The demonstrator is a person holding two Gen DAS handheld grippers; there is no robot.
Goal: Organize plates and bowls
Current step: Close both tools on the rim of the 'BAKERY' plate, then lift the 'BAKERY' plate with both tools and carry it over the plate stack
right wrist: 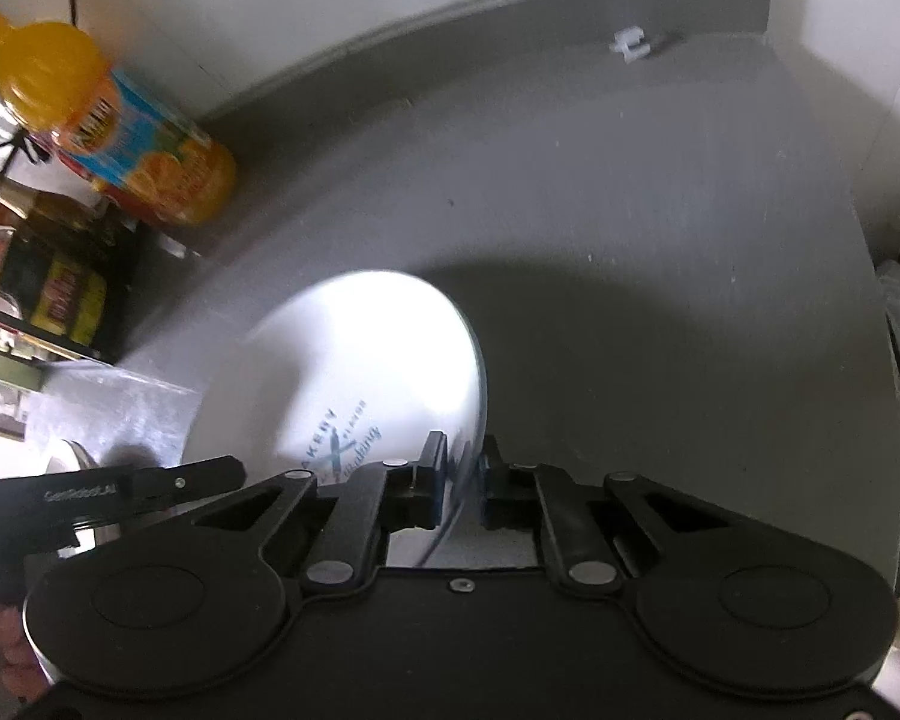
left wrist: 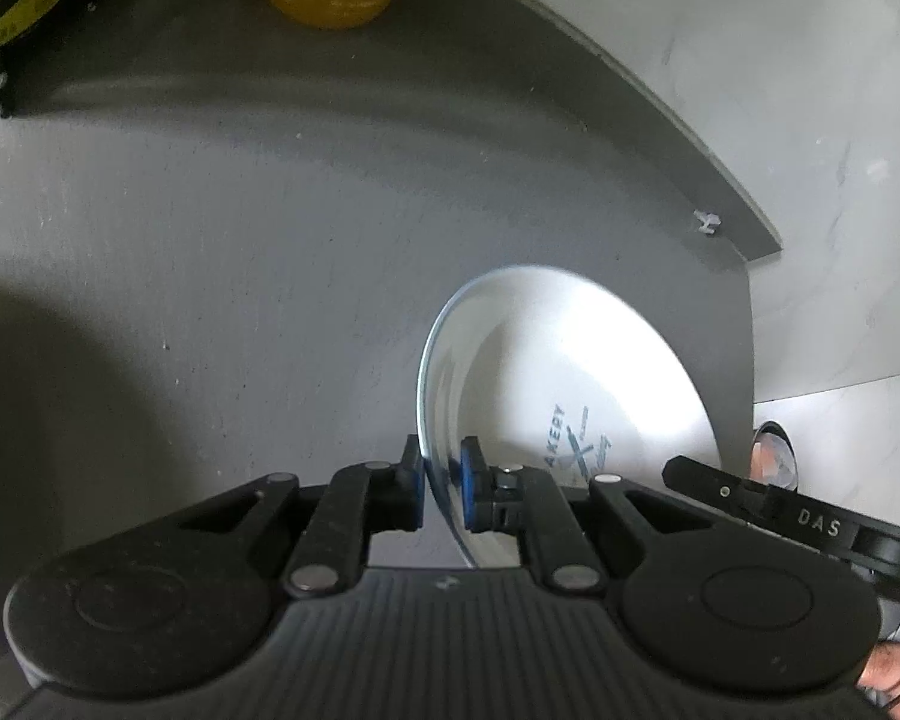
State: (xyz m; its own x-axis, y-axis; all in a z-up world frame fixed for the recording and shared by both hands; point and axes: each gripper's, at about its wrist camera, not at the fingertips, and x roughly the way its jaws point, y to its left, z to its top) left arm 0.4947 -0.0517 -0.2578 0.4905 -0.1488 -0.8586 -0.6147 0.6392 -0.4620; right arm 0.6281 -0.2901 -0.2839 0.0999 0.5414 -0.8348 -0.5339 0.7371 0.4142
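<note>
A white plate (left wrist: 570, 360) with blue lettering in its well hangs tilted over the grey counter (left wrist: 240, 252), held at two opposite sides. My left gripper (left wrist: 441, 480) is shut on its left rim, blue pads on either face. In the right wrist view the same plate (right wrist: 360, 360) lies to the left, and my right gripper (right wrist: 462, 474) is shut on its right rim. Each view catches the other tool at its edge: the right gripper (left wrist: 780, 510) and the left gripper (right wrist: 120, 489). The plate's underside is hidden.
An orange juice bottle (right wrist: 120, 120) stands at the back of the grey counter (right wrist: 660, 240), beside a black rack of packets (right wrist: 42, 282) and a dark box (left wrist: 18, 12). A small white clip (right wrist: 630, 45) lies near the back ledge. A shiny metal item (left wrist: 774, 456) sits past the counter's edge.
</note>
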